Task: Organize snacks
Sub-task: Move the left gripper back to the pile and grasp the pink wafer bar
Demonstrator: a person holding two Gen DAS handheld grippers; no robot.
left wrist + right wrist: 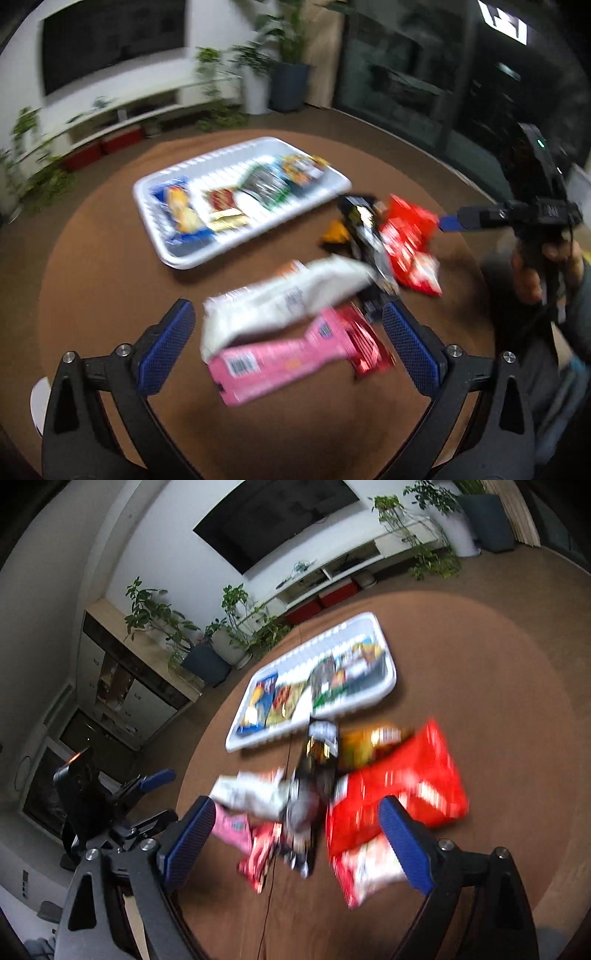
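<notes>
My left tool (288,347) hovers wide open, empty, over the pink packet (273,360); my right tool (297,840), equally spread and empty, overhangs the red bag (397,801), near the white tray (155,236) on the counter (110,295).

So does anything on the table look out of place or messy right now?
Yes: beside the white tray, where snacks lie in a row, a loose heap remains on the table. The white packet overlaps the pink packet, and the black packet lies across the red bag. Nothing looks spilled or torn, though the frames are blurred.
</notes>
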